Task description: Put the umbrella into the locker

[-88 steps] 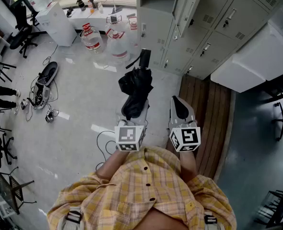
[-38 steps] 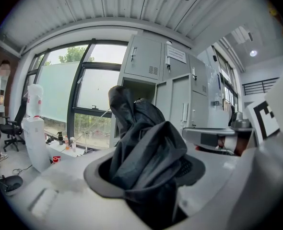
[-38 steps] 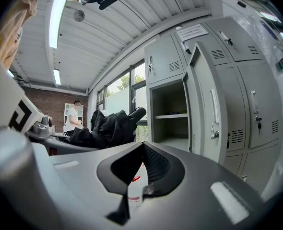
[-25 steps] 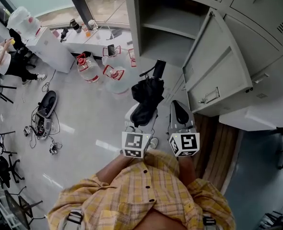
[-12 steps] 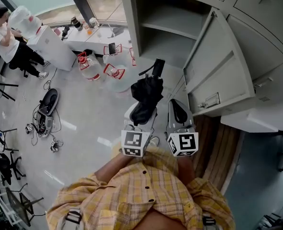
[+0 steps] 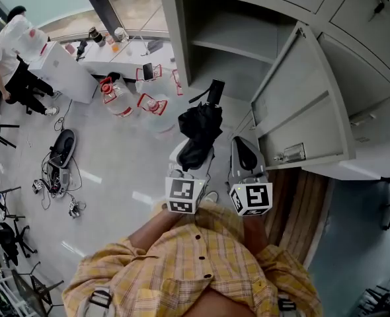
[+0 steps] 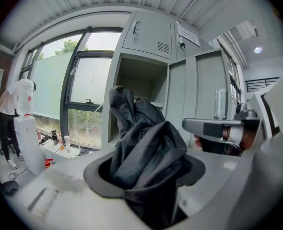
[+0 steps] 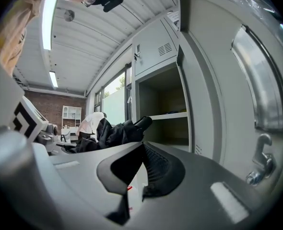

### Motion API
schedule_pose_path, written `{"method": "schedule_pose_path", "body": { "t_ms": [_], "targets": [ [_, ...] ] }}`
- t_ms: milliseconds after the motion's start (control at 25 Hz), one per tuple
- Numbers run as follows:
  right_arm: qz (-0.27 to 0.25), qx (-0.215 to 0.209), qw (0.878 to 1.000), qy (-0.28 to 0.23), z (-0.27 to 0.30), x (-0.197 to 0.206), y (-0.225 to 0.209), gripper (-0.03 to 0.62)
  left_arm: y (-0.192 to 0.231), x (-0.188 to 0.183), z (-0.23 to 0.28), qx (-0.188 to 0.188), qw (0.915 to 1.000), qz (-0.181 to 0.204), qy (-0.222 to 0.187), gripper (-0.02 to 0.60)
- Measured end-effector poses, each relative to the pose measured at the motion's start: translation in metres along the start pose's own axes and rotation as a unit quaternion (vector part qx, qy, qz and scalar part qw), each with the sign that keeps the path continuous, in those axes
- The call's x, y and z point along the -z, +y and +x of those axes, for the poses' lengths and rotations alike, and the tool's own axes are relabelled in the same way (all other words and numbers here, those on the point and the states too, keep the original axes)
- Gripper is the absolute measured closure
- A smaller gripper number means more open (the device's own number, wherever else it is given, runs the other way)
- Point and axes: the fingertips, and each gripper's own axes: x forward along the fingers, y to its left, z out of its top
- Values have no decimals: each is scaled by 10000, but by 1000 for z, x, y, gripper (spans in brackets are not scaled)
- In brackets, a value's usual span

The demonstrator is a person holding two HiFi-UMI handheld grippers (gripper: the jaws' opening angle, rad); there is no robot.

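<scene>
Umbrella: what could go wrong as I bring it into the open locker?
1. The left gripper clamps the umbrella only by loose fabric near one end, so it might slip or sag.
2. Its handle and dangling strap point toward the locker and could catch on the shelf edge.
3. The open door stands right beside the right gripper and could get bumped.

The umbrella (image 6: 198, 132) is black and folded short, its cloth loose and bunched rather than wrapped tight. The fingers (image 7: 60, 195) of the left gripper (image 6: 194, 158) are clamped around its lower end, so it hangs in the air. Its handle (image 6: 215, 92) points up and forward at the locker (image 6: 180, 39), just short of the opening. The locker is grey metal, with its door (image 6: 299, 104) swung wide to the right and one shelf (image 6: 238, 45) inside.
</scene>
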Motion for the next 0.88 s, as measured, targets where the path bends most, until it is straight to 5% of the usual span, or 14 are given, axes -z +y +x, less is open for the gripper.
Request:
{"method": "schedule_pose_path", "body": {
  "t_ms": [880],
  "targets": [
    [19,466,9989,94,69,0,-33,605,38,-16,89,461,9985,63,271,325]
  ]
}}
